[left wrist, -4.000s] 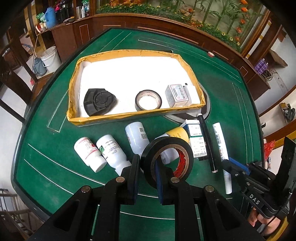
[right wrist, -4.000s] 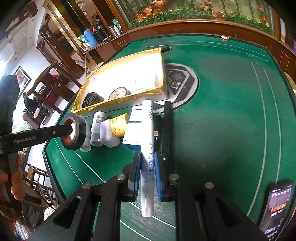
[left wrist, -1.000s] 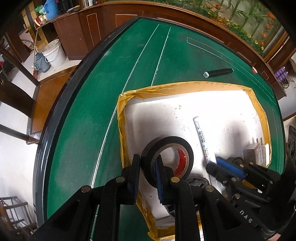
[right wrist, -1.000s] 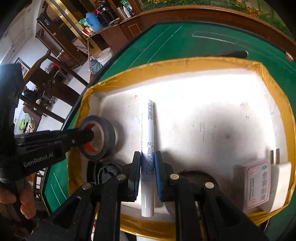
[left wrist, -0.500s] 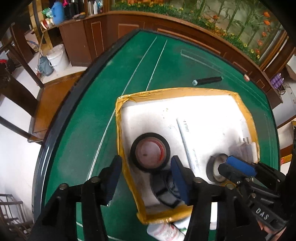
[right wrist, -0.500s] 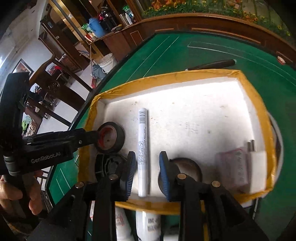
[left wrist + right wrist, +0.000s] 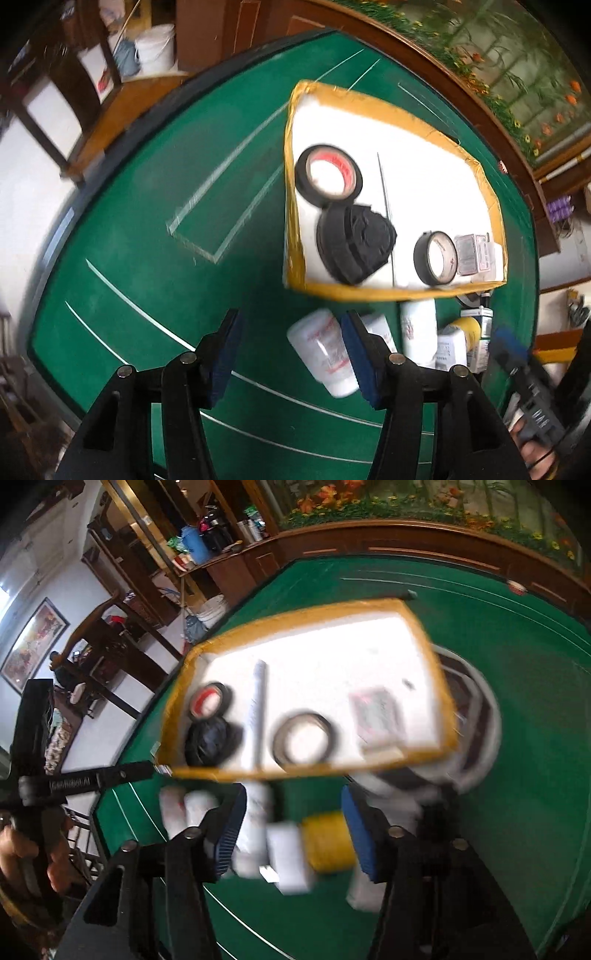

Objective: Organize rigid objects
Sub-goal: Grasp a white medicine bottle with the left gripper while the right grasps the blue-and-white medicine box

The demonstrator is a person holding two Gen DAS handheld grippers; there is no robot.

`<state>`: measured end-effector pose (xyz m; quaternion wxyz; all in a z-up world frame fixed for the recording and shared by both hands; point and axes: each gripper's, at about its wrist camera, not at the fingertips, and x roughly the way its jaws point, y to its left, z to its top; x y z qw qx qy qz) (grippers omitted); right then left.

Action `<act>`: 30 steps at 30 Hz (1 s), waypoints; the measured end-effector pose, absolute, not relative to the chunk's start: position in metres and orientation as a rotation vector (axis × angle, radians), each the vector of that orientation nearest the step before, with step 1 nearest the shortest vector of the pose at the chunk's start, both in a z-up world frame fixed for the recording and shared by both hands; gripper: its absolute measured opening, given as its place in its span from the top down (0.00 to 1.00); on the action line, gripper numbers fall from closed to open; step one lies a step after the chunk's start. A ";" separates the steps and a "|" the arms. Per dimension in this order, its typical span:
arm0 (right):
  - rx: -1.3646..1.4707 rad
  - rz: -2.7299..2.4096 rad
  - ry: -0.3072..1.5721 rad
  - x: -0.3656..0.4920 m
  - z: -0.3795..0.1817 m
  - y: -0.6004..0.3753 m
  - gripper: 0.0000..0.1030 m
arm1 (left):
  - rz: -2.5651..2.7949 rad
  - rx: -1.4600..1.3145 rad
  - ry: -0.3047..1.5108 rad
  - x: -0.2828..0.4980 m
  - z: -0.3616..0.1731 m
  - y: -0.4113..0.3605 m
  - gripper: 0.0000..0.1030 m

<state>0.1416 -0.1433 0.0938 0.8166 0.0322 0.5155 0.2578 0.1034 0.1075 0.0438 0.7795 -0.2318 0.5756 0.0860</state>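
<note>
Green felt tabletop (image 7: 140, 229), wood-panelled room behind. Tray (image 7: 295, 184) with yellow taped rim sits toward the far edge; inside it: red-core black tape roll (image 7: 328, 175) at its left wall, black cap-like part (image 7: 354, 245) just beside it, white pen (image 7: 258, 709) down the middle, second tape roll (image 7: 436, 256) and small box (image 7: 474, 253) at the near right corner.

Left gripper (image 7: 291, 354): fingers spread, nothing between them. Right gripper (image 7: 291, 830): fingers opening, also empty.

Next step looks like picking from the loose row along the tray's near wall: white bottles (image 7: 325, 352), yellow-capped bottle (image 7: 327, 840). Both views are motion-blurred, so slow down before committing.

Tips:
- Left takes the leftmost white bottle, right takes the yellow-capped one. Keeps the grippers apart.
- Bottles lie on their sides and will likely roll. Straddle across the body, not the cap.
- Drop into the bare far half of the tray.
</note>
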 end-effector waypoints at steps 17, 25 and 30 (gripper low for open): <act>0.087 0.462 1.131 0.114 0.079 -0.209 0.50 | 0.294 -0.640 1.244 0.098 0.009 0.078 0.61; -0.041 0.515 1.191 0.136 0.064 -0.164 0.59 | 0.295 -0.523 1.232 0.068 0.010 0.065 0.63; -0.126 0.550 1.207 0.142 0.056 -0.146 0.59 | 0.307 -0.479 1.207 0.044 0.010 0.050 0.63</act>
